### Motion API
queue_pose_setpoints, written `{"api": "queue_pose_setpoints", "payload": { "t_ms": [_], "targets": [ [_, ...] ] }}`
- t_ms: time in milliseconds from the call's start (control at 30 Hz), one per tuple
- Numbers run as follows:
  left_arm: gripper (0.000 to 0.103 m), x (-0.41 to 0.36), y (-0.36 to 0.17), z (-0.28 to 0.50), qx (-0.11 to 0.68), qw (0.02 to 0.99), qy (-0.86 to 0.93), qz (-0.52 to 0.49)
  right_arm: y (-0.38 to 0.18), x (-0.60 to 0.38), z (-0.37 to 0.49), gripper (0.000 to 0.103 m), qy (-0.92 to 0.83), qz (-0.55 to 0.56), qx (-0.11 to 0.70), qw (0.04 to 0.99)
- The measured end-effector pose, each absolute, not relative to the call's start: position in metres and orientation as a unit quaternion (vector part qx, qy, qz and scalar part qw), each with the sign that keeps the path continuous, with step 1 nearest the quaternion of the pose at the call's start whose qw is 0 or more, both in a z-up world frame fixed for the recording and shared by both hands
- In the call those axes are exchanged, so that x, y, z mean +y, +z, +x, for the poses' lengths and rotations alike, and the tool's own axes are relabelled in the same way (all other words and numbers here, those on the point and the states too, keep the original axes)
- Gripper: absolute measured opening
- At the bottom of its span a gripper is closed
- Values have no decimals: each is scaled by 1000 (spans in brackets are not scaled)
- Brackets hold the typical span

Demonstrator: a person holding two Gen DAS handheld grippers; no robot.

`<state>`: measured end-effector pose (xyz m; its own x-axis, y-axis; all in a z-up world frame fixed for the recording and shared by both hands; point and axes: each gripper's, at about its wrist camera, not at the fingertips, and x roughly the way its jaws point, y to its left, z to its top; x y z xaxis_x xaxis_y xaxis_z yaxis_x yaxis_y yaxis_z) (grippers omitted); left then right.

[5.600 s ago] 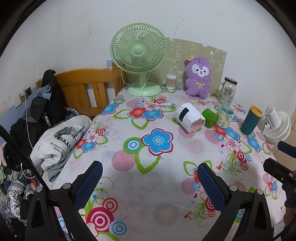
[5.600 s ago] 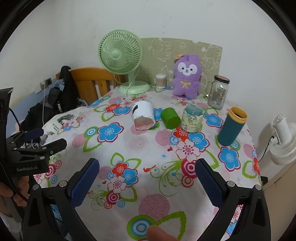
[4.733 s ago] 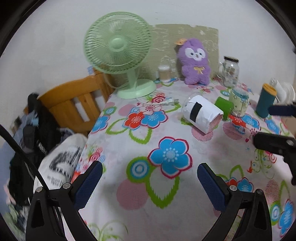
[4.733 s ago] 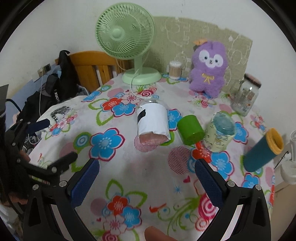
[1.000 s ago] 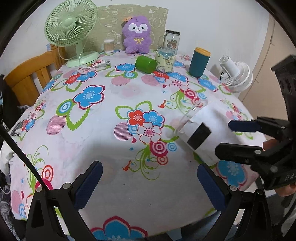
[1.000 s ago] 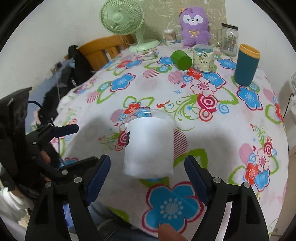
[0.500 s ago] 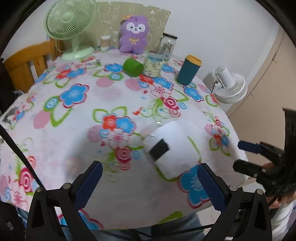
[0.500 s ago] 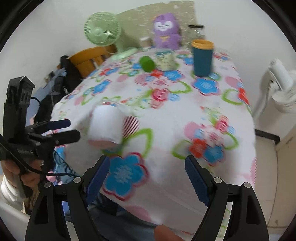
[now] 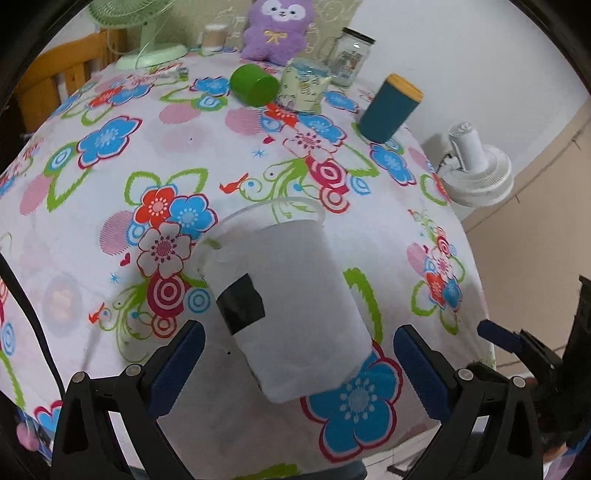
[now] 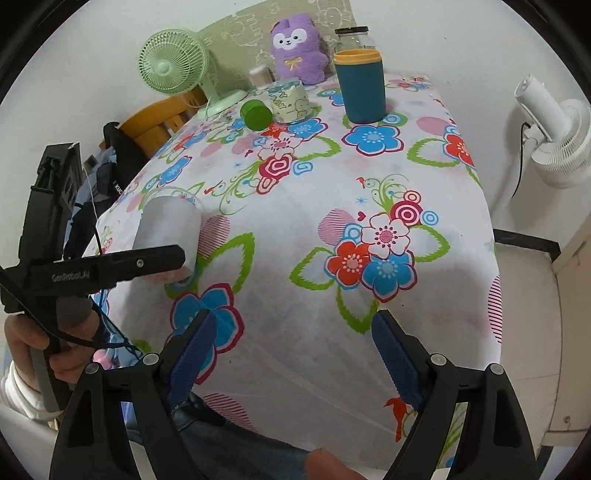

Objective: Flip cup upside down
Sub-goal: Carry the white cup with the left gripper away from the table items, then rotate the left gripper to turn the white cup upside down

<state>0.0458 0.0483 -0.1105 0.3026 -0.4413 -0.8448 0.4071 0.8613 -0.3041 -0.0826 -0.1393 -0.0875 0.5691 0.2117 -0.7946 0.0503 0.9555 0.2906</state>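
The left wrist view is taken from the near edge of the floral tablecloth (image 9: 110, 177), close above the white cup (image 9: 288, 306), and is faced toward the back wall. The right wrist view is set farther right and farther back, angled down over the same tablecloth (image 10: 332, 166), with the cup (image 10: 168, 225) seen at left. Shared by both views are the teal tumbler (image 9: 388, 109) (image 10: 364, 86), the green cup (image 9: 253, 85) (image 10: 256, 114), the purple plush (image 9: 279, 27) (image 10: 297, 48) and the white fan (image 9: 478, 170) (image 10: 554, 133).
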Motion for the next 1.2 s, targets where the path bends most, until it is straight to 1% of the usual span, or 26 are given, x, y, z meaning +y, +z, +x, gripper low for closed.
{"api": "queue_pose_setpoints", "payload": {
  "t_ms": [67,133,167,200,267,333,367,400,433,567,867,967,1200],
  "targets": [
    [102,50,-112,48,528,810,-255,-27,-89,-141,-82,88,48,142,462,874],
    [99,52,-112,51,525,815,-244,-35,-91,-142,-82,88,48,145,463,873],
    [95,53,-114,52,526,816,-238,-37,-92,-143,-82,88,47,146,463,873],
    [88,54,-115,54,531,813,-235,-39,-92,-144,-81,88,47,147,463,873],
    [81,52,-119,56,542,805,-238,-43,-93,-145,-81,88,44,148,462,873],
    [79,50,-120,54,543,804,-239,-39,-94,-146,-80,88,43,150,461,874],
    [72,49,-119,54,542,805,-239,-34,-94,-146,-80,88,44,151,461,874],
    [68,48,-120,54,545,803,-241,-31,-94,-145,-80,88,44,151,461,873],
    [66,48,-120,54,546,802,-240,-27,-95,-144,-79,88,45,151,460,874],
    [63,52,-116,57,549,800,-242,-12,-97,-139,-79,88,52,145,461,874],
    [61,61,-104,60,545,800,-253,10,-99,-128,-80,88,58,132,461,876],
    [61,62,-98,60,556,785,-268,48,-96,-123,-82,88,68,127,455,879],
    [60,62,-71,65,589,727,-286,206,-93,-98,-88,88,107,94,441,886]
  ]
}}
